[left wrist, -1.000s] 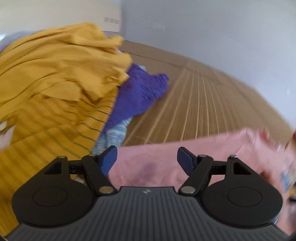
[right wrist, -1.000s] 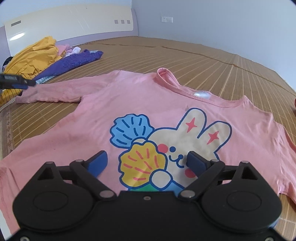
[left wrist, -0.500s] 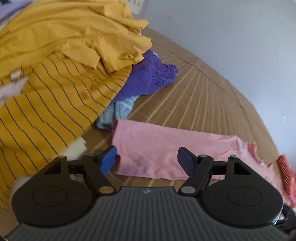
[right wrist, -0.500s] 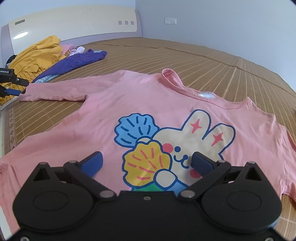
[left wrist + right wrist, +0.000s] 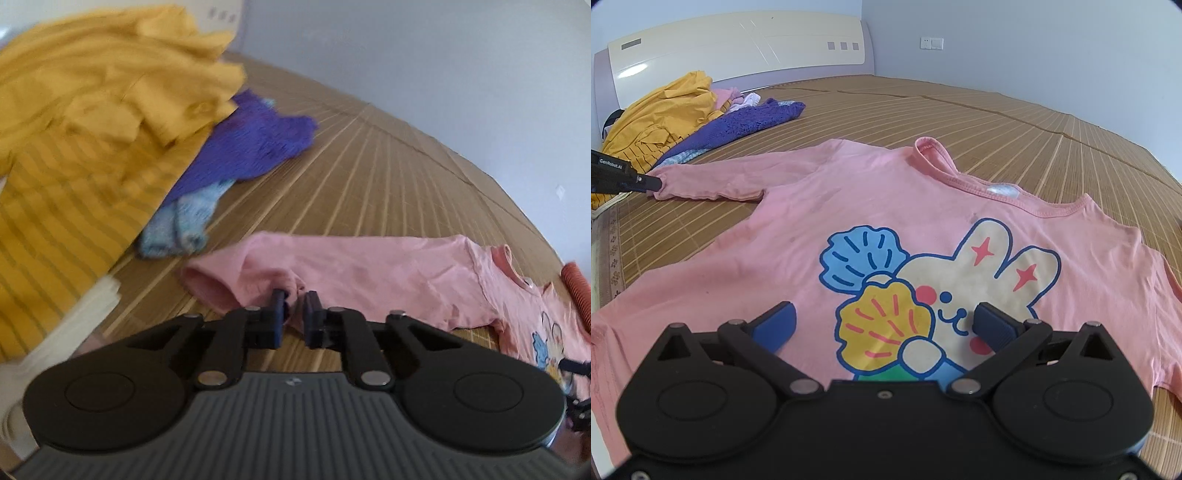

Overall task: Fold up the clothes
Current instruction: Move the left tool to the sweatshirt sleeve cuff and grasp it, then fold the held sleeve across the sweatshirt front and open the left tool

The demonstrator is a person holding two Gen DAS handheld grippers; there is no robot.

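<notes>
A pink long-sleeved shirt (image 5: 798, 236) with a rabbit and shell print lies flat, front up, on the bamboo mat. Its left sleeve (image 5: 369, 273) stretches out toward the clothes pile. My left gripper (image 5: 294, 314) is shut on the near edge of that sleeve close to the cuff; in the right wrist view it shows at the sleeve end (image 5: 653, 182). My right gripper (image 5: 882, 325) is open and empty, hovering just above the shirt's printed front near the hem.
A pile of clothes lies by the headboard (image 5: 738, 44): yellow garments (image 5: 92, 122), a purple knit (image 5: 255, 147), a light blue piece (image 5: 181, 225). White fabric (image 5: 66, 332) lies at the left. The bamboo mat (image 5: 1015, 140) extends behind the shirt. A wall stands beyond.
My left gripper has moved down to the sleeve near the cuff and closed on it. The right gripper has stayed open over the print, shifting only slightly.
</notes>
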